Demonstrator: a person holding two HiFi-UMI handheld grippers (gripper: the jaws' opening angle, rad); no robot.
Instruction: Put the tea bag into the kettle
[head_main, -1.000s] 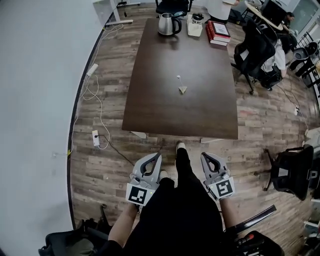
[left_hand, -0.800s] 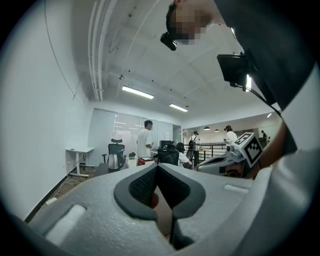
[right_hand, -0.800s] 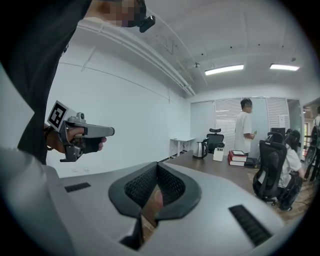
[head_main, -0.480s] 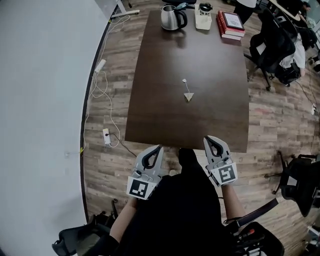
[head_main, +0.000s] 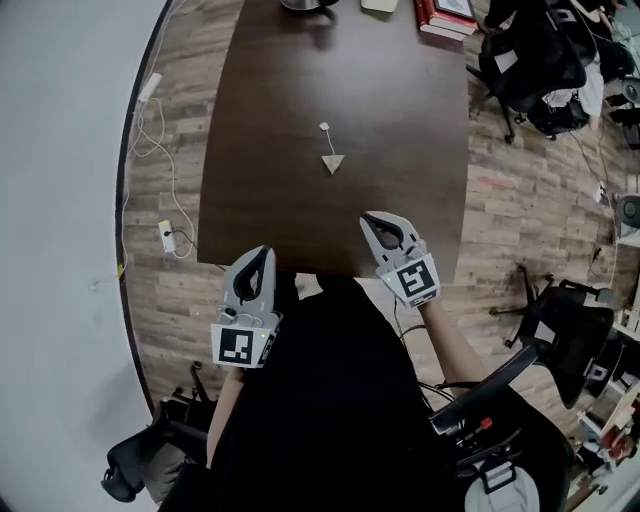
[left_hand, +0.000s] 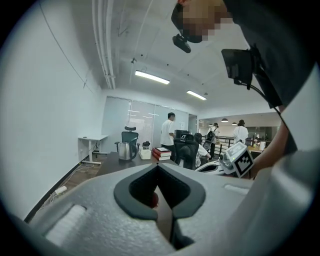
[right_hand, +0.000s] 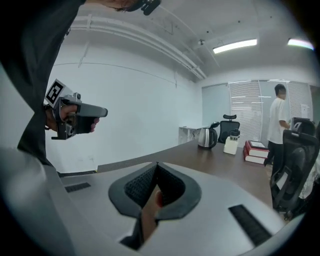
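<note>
The small pale triangular tea bag (head_main: 332, 163) lies on the dark brown wooden bench (head_main: 420, 150), in the upper middle of the head view, well apart from both tools. The right tool (head_main: 378, 218) is below and right of it, and the left tool (head_main: 258, 252) is at lower left. Both are at the bench's near edge, with jaws closed together and holding nothing. The steel kettle (left_hand: 126, 150) stands at the far end.
</note>
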